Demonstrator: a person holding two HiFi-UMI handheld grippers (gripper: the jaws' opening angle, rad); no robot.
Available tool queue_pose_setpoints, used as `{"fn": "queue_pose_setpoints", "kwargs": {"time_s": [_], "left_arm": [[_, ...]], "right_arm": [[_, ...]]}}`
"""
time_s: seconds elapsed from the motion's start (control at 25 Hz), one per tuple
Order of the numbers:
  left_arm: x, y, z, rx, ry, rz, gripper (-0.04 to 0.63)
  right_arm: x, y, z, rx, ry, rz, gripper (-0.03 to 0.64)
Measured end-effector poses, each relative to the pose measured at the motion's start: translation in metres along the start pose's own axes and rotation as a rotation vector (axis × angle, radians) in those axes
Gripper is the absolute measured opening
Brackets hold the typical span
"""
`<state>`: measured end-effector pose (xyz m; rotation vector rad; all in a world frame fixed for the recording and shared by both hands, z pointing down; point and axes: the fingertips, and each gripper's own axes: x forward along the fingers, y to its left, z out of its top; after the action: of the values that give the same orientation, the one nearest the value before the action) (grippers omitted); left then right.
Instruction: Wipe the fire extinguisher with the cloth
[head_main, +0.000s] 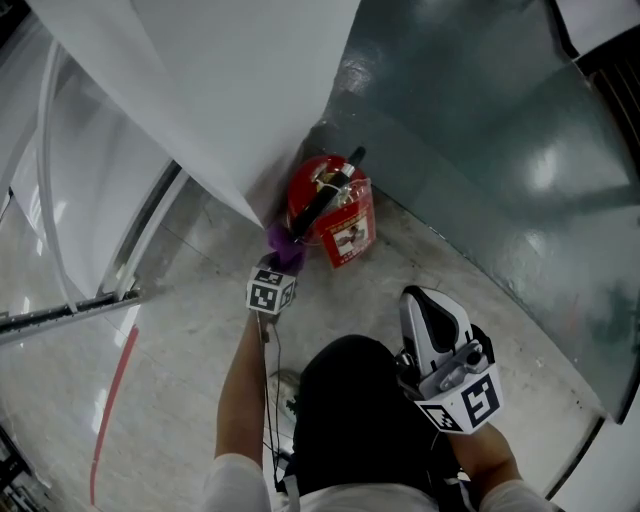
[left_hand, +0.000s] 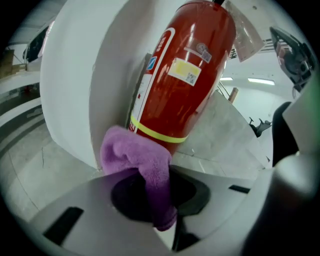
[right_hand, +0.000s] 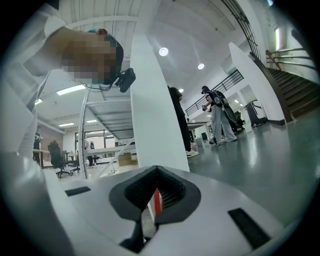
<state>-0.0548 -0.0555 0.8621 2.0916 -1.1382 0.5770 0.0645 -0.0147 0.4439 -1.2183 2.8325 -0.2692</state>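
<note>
**Cloth on extinguisher, left gripper clamped, right idle**

- Fire extinguisher (head_main: 335, 205) (left_hand: 185, 70): red, standing on the floor (head_main: 190, 330) in the corner between the white pillar (head_main: 220, 90) (left_hand: 75, 85) and the dark grey wall (head_main: 480, 150). It sits just beside the pillar. Black handle on top, a red tag (head_main: 347, 238) hanging at its front, a yellow band round the lower body.
- Cloth (head_main: 285, 245) (left_hand: 137, 160): purple and bunched. It presses on the extinguisher's lower body at the yellow band, on the pillar side. A tail of it hangs down between the pads.
- Left gripper (head_main: 272, 285) (left_hand: 155, 195): jaws closed tight on the cloth, the fold pinched between them. Arm stretched out, tip right at the extinguisher.
- Right gripper (head_main: 450, 365) (right_hand: 156, 192): jaws drawn together at the tips, nothing gripped. A thin red-and-white sliver shows through the slit behind them, can't tell what it is. Held back by the person's body, well apart from the extinguisher. Its camera looks up and out over a hall with people standing far off.
</note>
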Motion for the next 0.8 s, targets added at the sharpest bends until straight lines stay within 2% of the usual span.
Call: {"fn": "queue_pose_setpoints", "kwargs": {"time_s": [0.56, 0.8], "left_arm": [[0.019, 0.007, -0.042, -0.081, 0.073, 0.031, 0.060], [0.034, 0.006, -0.030, -0.062, 0.061, 0.020, 0.058]], "right_arm": [[-0.009, 0.006, 0.000, 0.002, 0.007, 0.013, 0.014], [-0.013, 0.001, 0.000, -0.004, 0.016, 0.004, 0.014]]}}
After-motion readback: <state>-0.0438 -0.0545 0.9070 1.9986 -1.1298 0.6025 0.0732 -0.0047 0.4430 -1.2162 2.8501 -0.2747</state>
